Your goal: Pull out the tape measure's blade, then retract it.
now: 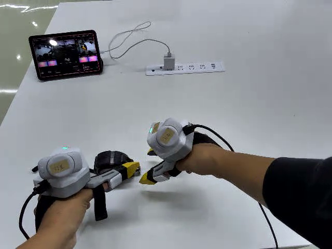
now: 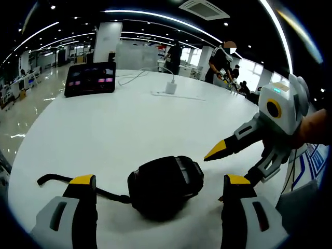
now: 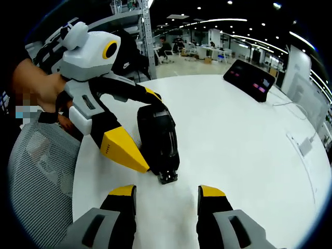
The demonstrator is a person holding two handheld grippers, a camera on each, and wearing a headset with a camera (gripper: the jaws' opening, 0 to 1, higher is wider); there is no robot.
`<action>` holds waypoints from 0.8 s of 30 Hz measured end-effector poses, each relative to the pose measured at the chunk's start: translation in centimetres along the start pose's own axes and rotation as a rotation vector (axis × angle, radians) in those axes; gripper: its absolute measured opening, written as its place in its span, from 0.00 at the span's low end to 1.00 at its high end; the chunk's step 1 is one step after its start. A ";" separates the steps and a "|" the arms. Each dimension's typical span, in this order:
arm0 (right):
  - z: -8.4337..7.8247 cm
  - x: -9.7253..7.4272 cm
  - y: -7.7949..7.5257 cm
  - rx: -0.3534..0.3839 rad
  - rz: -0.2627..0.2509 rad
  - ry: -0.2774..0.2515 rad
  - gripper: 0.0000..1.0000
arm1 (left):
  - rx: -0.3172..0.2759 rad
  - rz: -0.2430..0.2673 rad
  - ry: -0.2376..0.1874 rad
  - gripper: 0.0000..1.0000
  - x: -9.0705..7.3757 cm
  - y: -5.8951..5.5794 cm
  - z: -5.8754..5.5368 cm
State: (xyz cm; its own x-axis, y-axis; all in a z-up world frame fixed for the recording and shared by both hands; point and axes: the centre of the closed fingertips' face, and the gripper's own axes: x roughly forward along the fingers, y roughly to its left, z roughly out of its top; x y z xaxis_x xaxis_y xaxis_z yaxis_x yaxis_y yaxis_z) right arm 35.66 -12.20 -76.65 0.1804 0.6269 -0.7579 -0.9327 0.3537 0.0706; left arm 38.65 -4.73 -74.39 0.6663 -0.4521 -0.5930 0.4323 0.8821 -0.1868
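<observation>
Left gripper [image 2: 159, 181]: jaws spread wide, straddling black rounded tape measure case [image 3: 158, 137], gaps either side, not clamped. Case lies on white tabletop [image 1: 233, 104], black strap [image 2: 57, 179] trailing. Right gripper [image 3: 168, 193]: jaws parted, empty, near case's end.

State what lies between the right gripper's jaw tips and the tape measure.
Bare white table: in the right gripper view, a short empty stretch separates the right gripper from the near end of the tape measure.

Black tape measure [image 1: 111, 158] on white table [image 1: 249, 93], left gripper [image 2: 160, 181] and right gripper [image 3: 167, 192] grey-white with yellow tips, black tablet [image 1: 66, 54], white power strip [image 1: 197, 67].
</observation>
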 end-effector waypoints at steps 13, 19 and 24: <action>-1.6 -2.2 -0.1 0.030 -0.061 -0.028 0.49 | 0.161 -0.148 0.063 0.99 -1.2 -1.0 -1.2; -2.0 -3.2 -0.2 0.055 -0.077 -0.054 0.50 | 0.199 -0.225 0.090 0.99 -1.6 -1.6 -1.8; -2.8 -3.8 -0.1 0.073 -0.090 -0.064 0.53 | 0.219 -0.228 0.082 0.99 -1.9 -1.4 -1.4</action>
State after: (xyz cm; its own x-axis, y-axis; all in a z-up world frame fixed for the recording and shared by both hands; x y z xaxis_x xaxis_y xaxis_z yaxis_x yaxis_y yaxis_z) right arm 34.22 -16.57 -75.53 0.2839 0.6329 -0.7203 -0.8870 0.4586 0.0534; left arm 35.89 -4.86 -74.12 0.4903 -0.6145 -0.6181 0.6912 0.7061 -0.1538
